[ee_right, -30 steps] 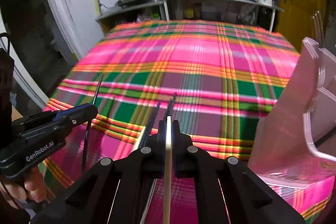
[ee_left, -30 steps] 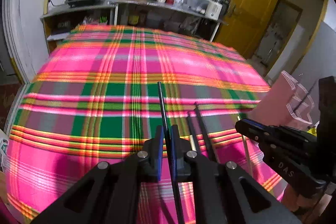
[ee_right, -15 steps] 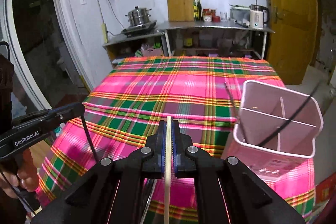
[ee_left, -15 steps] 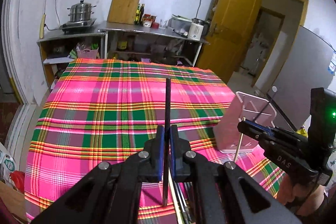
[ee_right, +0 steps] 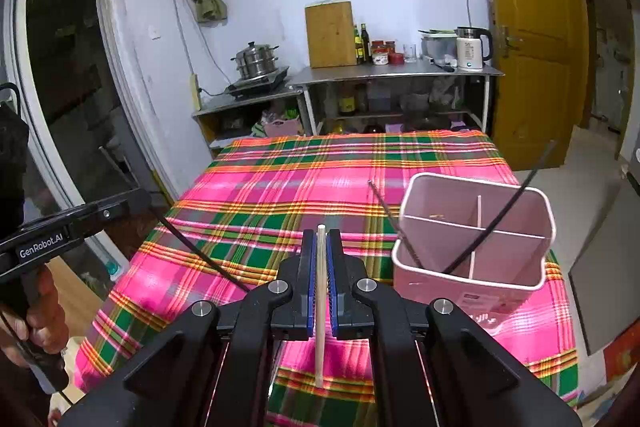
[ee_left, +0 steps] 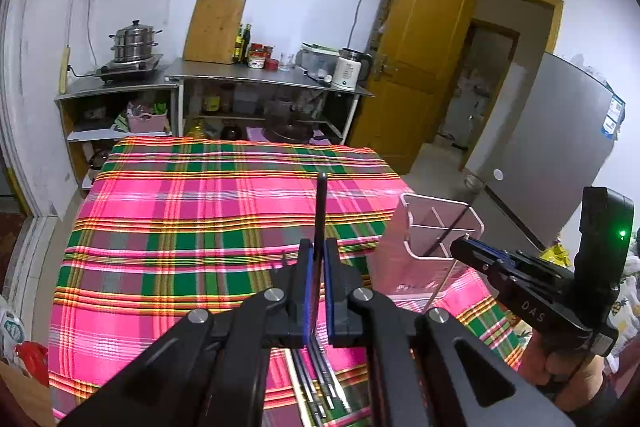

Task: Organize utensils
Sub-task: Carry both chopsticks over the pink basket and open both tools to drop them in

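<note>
The left gripper (ee_left: pixel 316 259), at lower centre of its view, is clamping a black chopstick (ee_left: pixel 321 203); the right gripper (ee_right: pixel 321 247) is pinching a pale wooden chopstick (ee_right: pixel 320 307). The pink divided holder (ee_right: pixel 476 227) is standing at right on the plaid tablecloth (ee_right: pixel 280 195), already containing dark sticks. Recommended technique: each stick is best tilted tip-down over one compartment, clear of the dividers, before release.

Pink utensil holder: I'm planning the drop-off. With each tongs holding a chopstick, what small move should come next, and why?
Probably carry the right tongs, shut on the pale chopstick, over the pink utensil holder to its right. The holder is open-topped with dividers, already has two dark chopsticks leaning inside, and sits nearer this tongs than the left.
</note>
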